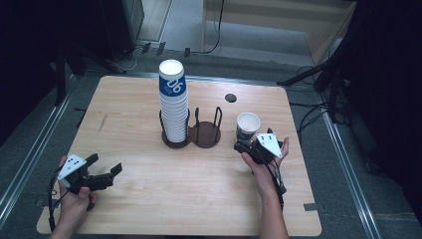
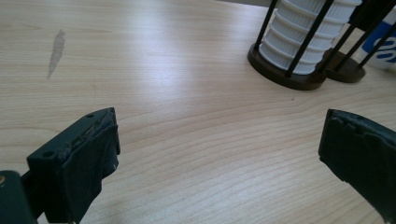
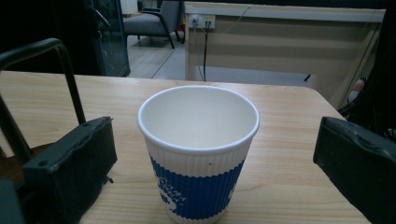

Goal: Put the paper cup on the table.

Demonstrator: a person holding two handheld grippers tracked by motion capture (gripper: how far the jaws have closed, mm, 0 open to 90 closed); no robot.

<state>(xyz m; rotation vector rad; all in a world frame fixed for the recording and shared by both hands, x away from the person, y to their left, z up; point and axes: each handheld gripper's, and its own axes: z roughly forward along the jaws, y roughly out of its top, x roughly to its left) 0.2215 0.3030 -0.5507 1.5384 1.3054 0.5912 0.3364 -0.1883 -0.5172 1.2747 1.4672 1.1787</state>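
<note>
Left gripper [image 1: 107,169] near table [image 1: 149,209] front edge, jaws spread wide, nothing between them. Right gripper [image 1: 244,144] jaws also apart, flanking a single paper cup [image 3: 198,149] standing upright, not touching it. Tall cup stack [image 1: 173,102] sits in left ring of wire holder [image 1: 206,132], mid-table.

I note a grey smear [image 2: 56,51] on the wooden table [image 1: 149,199], a dark round hole [image 1: 230,97] near its far edge, and a chair [image 3: 154,21] beyond.
</note>
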